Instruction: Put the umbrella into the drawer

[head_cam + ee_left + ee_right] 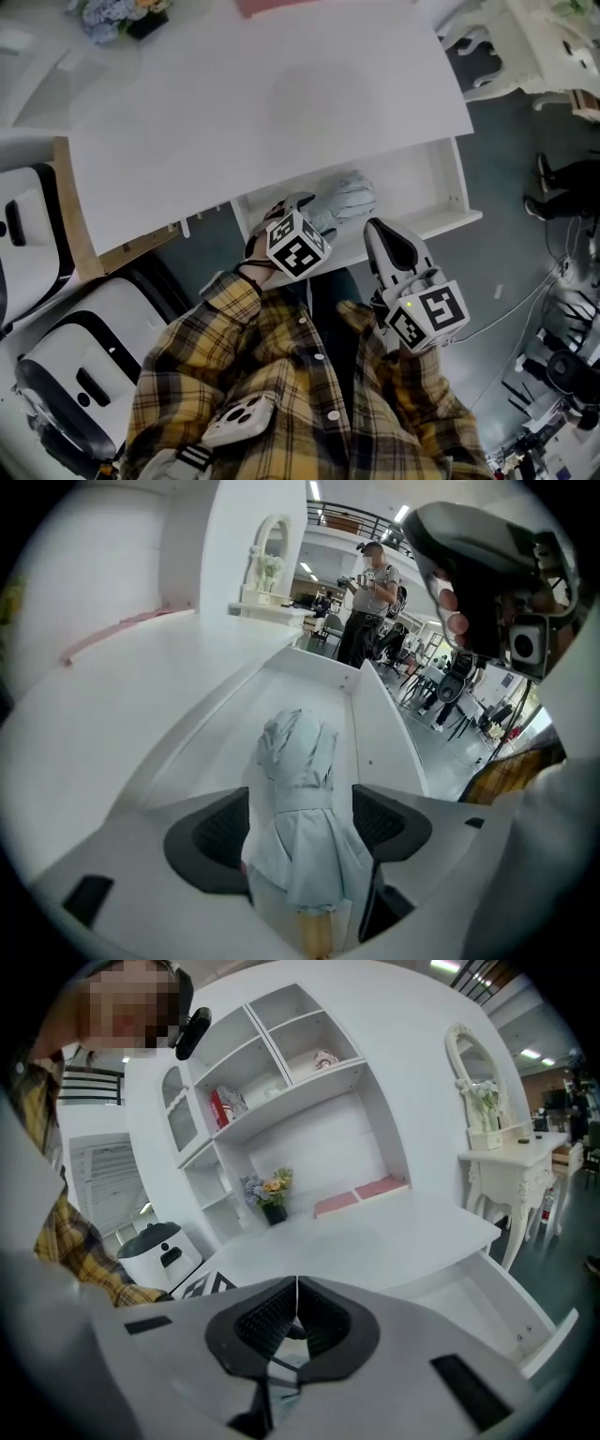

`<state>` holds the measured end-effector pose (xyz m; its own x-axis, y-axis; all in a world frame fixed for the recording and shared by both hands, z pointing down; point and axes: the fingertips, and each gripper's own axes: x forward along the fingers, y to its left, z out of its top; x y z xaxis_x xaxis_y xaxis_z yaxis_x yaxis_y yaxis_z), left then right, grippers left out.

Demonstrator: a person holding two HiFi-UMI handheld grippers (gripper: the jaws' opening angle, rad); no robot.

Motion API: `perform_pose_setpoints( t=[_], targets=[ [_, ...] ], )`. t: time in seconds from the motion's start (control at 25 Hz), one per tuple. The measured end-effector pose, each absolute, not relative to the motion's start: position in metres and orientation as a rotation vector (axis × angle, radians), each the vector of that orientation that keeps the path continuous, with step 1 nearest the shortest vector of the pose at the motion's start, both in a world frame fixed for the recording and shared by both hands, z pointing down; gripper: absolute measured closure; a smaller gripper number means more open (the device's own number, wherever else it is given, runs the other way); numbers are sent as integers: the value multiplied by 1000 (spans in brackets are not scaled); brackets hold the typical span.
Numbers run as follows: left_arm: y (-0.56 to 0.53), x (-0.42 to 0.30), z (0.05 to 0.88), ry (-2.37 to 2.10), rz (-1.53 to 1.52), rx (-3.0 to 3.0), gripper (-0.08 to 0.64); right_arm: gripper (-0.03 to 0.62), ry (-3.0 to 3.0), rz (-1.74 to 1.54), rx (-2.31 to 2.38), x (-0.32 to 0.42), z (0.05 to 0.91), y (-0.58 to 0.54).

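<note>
White desk (281, 103) fills the upper part of my head view; all positions are given from it. Under the desk's front edge the drawer (448, 178) stands pulled out. Just forward of that edge, over the open drawer, my left gripper (300, 822) clamps a folded pale-blue umbrella (300, 780) between its pads, canopy end pointing along the drawer. Further forward of the desk, my right gripper (296, 1288) hangs, jaws closed on nothing.
</note>
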<state>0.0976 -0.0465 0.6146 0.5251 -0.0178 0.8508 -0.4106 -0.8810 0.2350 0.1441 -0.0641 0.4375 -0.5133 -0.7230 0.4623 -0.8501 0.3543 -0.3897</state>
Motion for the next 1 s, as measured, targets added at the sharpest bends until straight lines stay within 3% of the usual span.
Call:
perform_pose_setpoints(
  t=[1.0],
  targets=[
    [-93, 19, 416, -1028, 822, 2525, 218, 574, -2718, 582, 1102, 61, 334, -85]
  ],
)
